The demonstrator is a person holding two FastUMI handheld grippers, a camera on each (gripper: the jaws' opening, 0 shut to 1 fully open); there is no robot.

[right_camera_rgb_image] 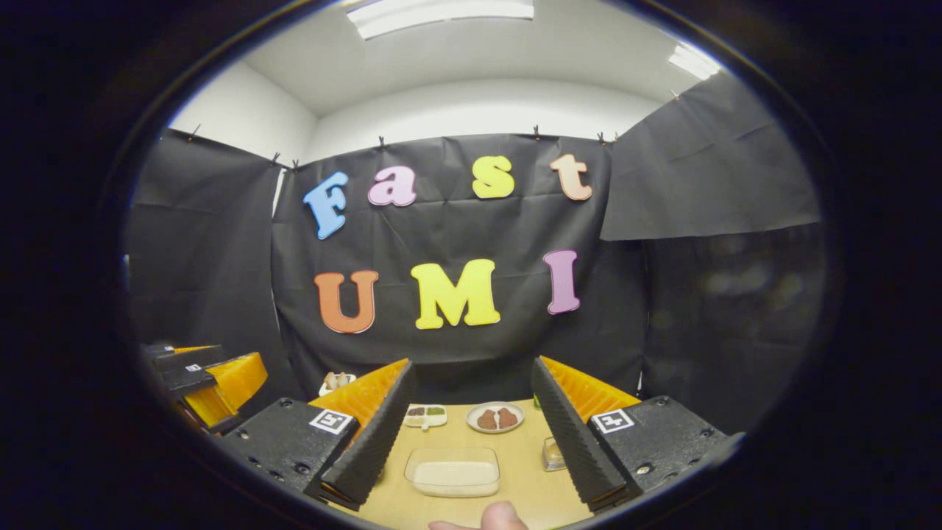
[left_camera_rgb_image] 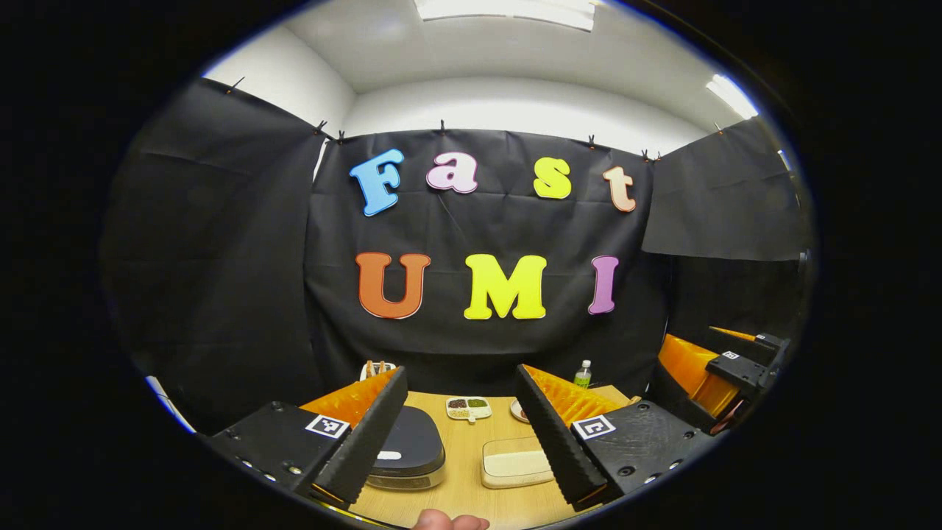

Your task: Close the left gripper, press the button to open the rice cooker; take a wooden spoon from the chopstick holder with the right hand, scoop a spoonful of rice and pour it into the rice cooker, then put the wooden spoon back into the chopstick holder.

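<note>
Both tongs hover above the near edge of a wooden desk (left_camera_rgb_image: 464, 456), facing the black cloth wall.

In the left gripper view, the left tongs (left_camera_rgb_image: 460, 471) are released, their two fingers spread wide apart with nothing between them. Below the left finger sits the rice cooker (left_camera_rgb_image: 412, 449), a dark, flat-lidded pot with its lid down, on the left part of the desk. Just right of it lies a shallow clear tray of rice (left_camera_rgb_image: 515, 464). Farther back, a small divided dish (left_camera_rgb_image: 469, 407) holds assorted grains, and behind the left finger, at the far left, the chopstick holder (left_camera_rgb_image: 377, 368) stands with wooden handles sticking up from it. A small bottle (left_camera_rgb_image: 583, 374) stands at the far right. A fingertip (left_camera_rgb_image: 449, 522) shows at the bottom edge. The right tongs (left_camera_rgb_image: 736, 383) appear off to the right; I cannot tell their state from here.

In the right gripper view, the right tongs (right_camera_rgb_image: 471, 464) are likewise released, wide apart and grasping nothing. The tray of rice (right_camera_rgb_image: 452, 471) lies between and beyond its fingers, with a round plate (right_camera_rgb_image: 495, 417) of brown pieces farther back and a small clear cup (right_camera_rgb_image: 552, 454) by the right finger.
</note>
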